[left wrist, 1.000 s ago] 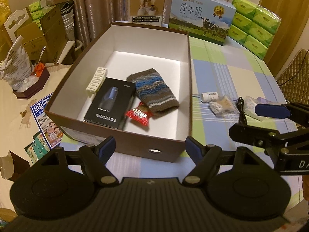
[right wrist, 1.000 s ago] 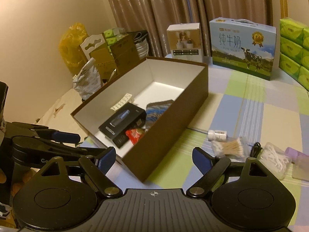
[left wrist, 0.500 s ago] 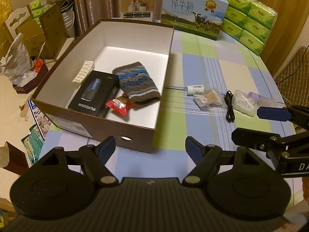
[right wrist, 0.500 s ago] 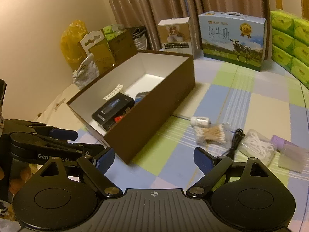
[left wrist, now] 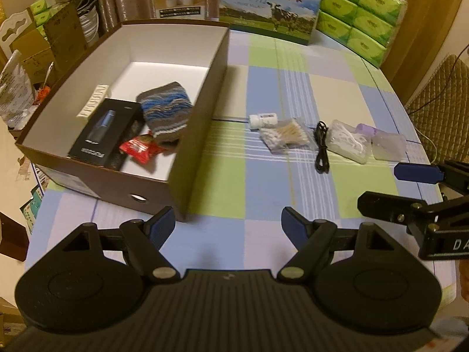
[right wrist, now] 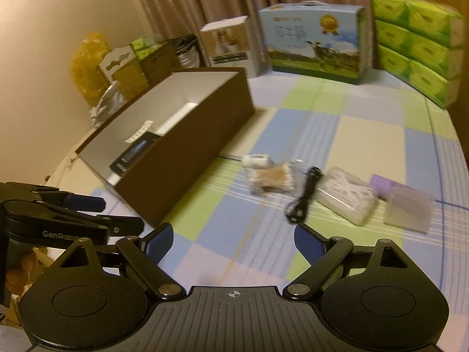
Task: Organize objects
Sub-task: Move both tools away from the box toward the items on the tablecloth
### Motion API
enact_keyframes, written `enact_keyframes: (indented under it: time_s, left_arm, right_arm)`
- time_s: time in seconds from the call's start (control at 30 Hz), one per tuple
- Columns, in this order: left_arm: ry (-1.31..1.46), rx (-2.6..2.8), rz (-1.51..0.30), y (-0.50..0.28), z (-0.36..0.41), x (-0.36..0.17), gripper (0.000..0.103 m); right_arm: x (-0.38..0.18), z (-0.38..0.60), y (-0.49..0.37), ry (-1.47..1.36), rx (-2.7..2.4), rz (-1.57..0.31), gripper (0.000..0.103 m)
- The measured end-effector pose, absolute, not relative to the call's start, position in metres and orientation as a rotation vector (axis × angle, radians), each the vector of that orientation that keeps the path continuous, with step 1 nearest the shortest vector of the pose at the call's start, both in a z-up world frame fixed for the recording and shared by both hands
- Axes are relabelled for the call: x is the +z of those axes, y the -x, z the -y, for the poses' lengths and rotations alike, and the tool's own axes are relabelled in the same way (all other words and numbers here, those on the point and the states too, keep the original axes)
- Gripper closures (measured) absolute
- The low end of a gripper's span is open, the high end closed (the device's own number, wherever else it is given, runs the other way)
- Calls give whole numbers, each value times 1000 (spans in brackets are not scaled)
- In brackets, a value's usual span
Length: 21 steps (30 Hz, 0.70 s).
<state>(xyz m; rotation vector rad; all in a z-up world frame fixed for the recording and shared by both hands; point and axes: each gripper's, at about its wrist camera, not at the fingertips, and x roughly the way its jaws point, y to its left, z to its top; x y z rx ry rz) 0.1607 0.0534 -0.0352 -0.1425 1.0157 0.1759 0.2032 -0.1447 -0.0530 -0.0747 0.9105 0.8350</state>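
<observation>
Brown box [left wrist: 193, 135]: cardboard, open-topped, white inside, on the left part of the counter [left wrist: 263, 88]; its near right corner stands just ahead of the left gripper [left wrist: 228, 224].
Inside the box: black carton [left wrist: 107, 133], striped knit piece [left wrist: 167, 110], red packet [left wrist: 139, 148] and a white ridged strip [left wrist: 93, 104], all crowded at the near end; the far end is bare white floor.
Loose row on the checked cloth: small white bottle [left wrist: 263, 120], bag of cotton swabs [left wrist: 288, 136], black cable [left wrist: 321, 146], clear case of floss picks [left wrist: 348, 140], purple tube [left wrist: 366, 129] and a frosted case [left wrist: 388, 146], lying side by side right of the box wall and apart from it.
Left gripper fingers: wide apart, nothing between them, over bare cloth.
Right gripper [right wrist: 234, 240] fingers: wide apart, empty, just short of the cable.
Open room: a clear strip of cloth between both grippers and the row.
Far edge: milk carton [left wrist: 271, 6] and green tissue packs [left wrist: 363, 11].
</observation>
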Motion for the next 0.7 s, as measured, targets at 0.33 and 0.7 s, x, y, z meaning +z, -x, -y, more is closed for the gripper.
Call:
enact_keyframes:
  time_s: [0.33, 0.7]
  left_arm:
    - [114, 105, -1044, -186, -23, -47, 26]
    - [60, -4, -1011, -222, 0, -64, 28]
  right_arm:
    - [-64, 188, -221, 21, 709, -943, 16]
    - [-77, 219, -240, -24, 586, -953, 16]
